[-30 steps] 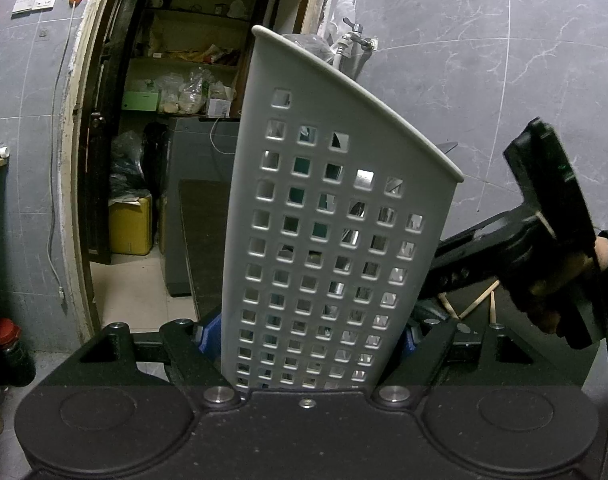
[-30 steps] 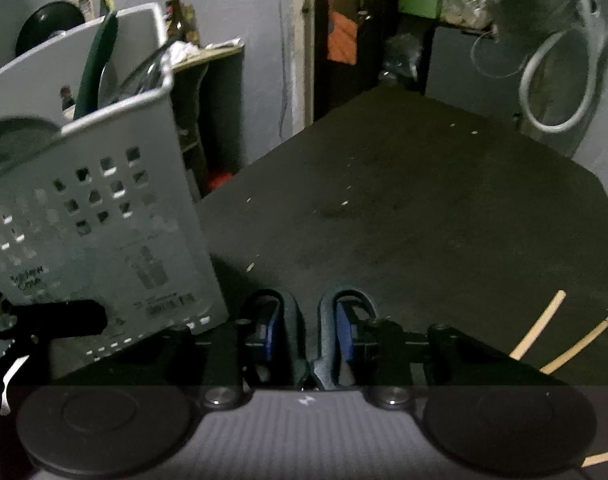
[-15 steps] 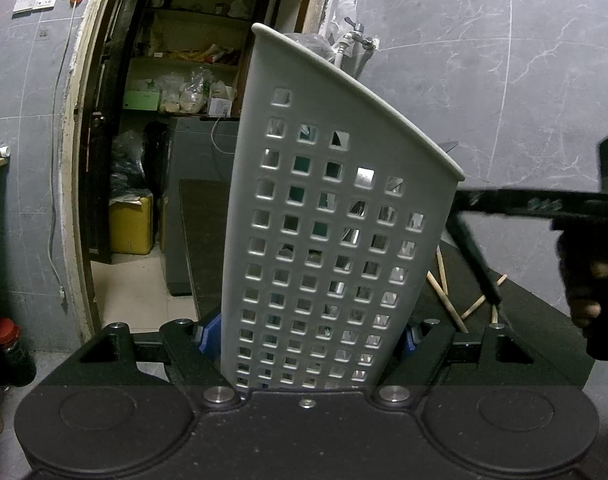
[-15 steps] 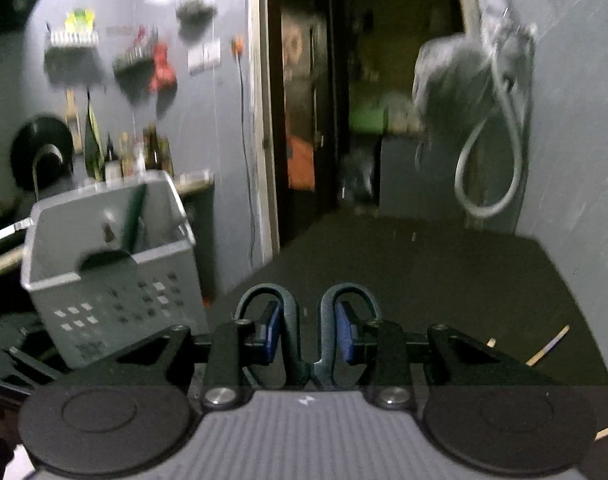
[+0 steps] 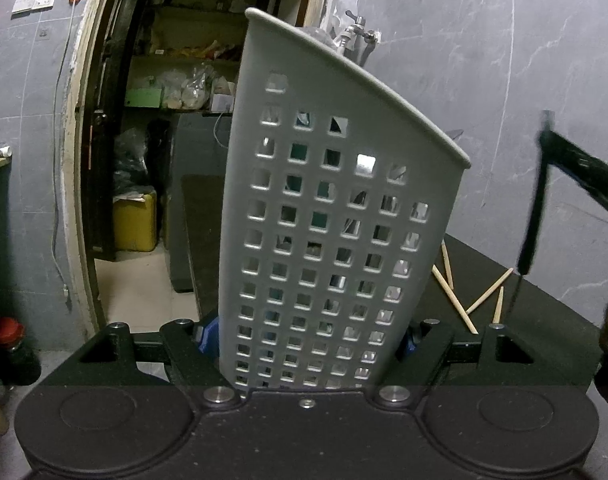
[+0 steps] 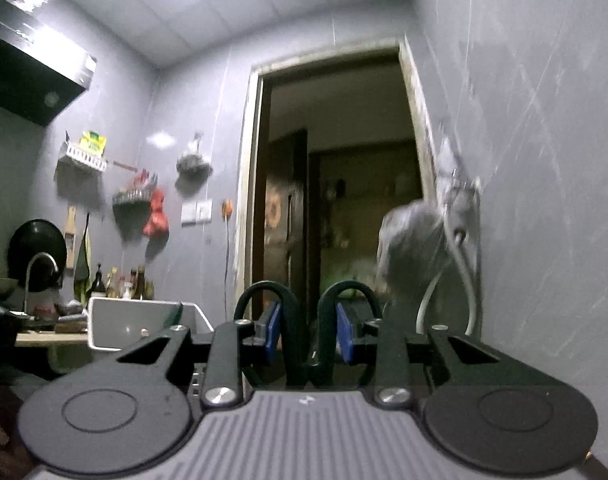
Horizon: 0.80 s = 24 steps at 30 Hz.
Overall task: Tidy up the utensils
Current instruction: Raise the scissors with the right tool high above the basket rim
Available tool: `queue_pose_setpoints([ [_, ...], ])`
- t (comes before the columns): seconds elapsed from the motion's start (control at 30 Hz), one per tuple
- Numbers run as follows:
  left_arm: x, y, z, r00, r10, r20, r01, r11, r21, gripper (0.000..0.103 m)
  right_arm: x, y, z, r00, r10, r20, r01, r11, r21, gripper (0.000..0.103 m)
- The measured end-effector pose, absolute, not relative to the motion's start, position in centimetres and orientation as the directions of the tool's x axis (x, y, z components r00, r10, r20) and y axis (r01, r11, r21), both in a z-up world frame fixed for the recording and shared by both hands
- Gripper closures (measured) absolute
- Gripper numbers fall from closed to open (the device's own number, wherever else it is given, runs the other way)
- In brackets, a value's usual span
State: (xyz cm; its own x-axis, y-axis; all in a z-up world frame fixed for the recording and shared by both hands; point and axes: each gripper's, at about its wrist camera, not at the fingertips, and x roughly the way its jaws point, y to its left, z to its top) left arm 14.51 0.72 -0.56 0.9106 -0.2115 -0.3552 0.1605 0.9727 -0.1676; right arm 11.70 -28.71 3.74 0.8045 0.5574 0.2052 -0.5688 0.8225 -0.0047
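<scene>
The left gripper [image 5: 308, 344] clamps the light, stiff perforated utensil basket [image 5: 336, 216] low on its wall. The right gripper [image 6: 307, 334] pinches dark scissor-like handle loops [image 6: 304, 336]; thin, light chopsticks [image 5: 464, 292] lie beside the basket.

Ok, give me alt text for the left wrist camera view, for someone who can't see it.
The left gripper clamps a tall grey perforated utensil basket that fills the middle of the frame. Behind it on the right, wooden chopsticks lie scattered on a dark table, with an open pantry doorway on the left.
</scene>
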Motion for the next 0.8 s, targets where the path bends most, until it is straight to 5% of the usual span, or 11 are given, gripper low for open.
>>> queue_pose_setpoints([
  [0.23, 14.6, 0.4, -0.5, 0.911, -0.202, -0.360, 0.153, 0.975, -0.160, 0.024, 7.3, -29.8, 2.3, 0.814, 0.506, 0.285, -0.527, 0.850, -0.005, 0.069],
  [0.8, 14.6, 0.5, -0.5, 0.911, -0.203, -0.360, 0.153, 0.975, -0.164, 0.024, 5.3, -31.6, 1.1, 0.882, 0.375, 0.285, -0.424, 0.895, 0.136, 0.069],
])
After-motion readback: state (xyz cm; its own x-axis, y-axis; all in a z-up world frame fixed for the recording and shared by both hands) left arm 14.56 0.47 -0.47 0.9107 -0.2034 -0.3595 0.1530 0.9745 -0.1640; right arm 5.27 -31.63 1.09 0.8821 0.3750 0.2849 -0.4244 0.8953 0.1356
